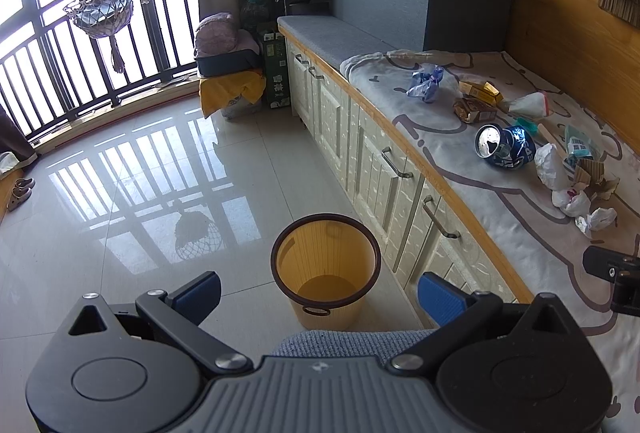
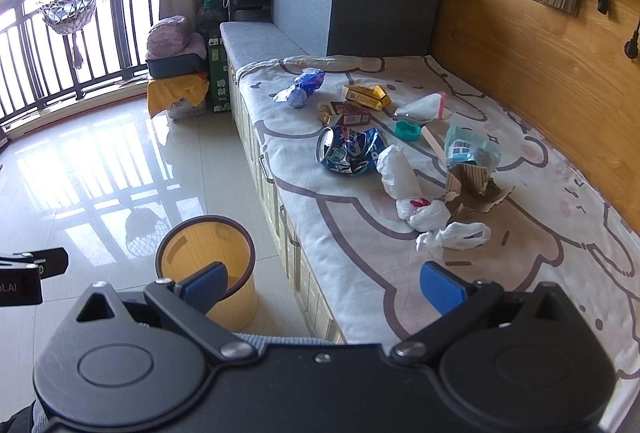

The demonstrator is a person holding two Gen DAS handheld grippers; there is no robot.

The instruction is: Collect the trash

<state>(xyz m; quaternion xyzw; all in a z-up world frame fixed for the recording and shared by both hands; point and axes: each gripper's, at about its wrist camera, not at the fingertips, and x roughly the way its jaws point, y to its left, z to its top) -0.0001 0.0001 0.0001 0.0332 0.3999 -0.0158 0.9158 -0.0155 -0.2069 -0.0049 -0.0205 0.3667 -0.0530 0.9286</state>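
Nearest the cameras, both tools are empty: the left gripper [image 1: 320, 299] has its blue pads spread wide with nothing between them, and the right gripper [image 2: 324, 289] is equally wide apart and holds nothing. Just beyond the left one, on the tiled floor, stands the yellow waste bin [image 1: 326, 265], upright, mouth open and seemingly empty (it sits close against the cabinet fronts below the bench edge).

Ahead of the right gripper, on the cartoon-print sheet [image 2: 360, 273] covering the bench, lies the trash. Closest is a crumpled white plastic bag [image 2: 454, 235], forward and slightly right of the pads, its long axis running roughly left to right. Next come another white bag with red print [image 2: 420, 211], torn cardboard [image 2: 474, 189], and a crushed blue can [image 2: 348, 151] lying on its side, its open end facing left. Farther still are small cartons [image 2: 366, 95] and a blue wrapper [image 2: 302, 85].

The right gripper is plainly nearer the litter; the left is nearer the bin. A first pick would likely be the near white bag, then a carry left and down.
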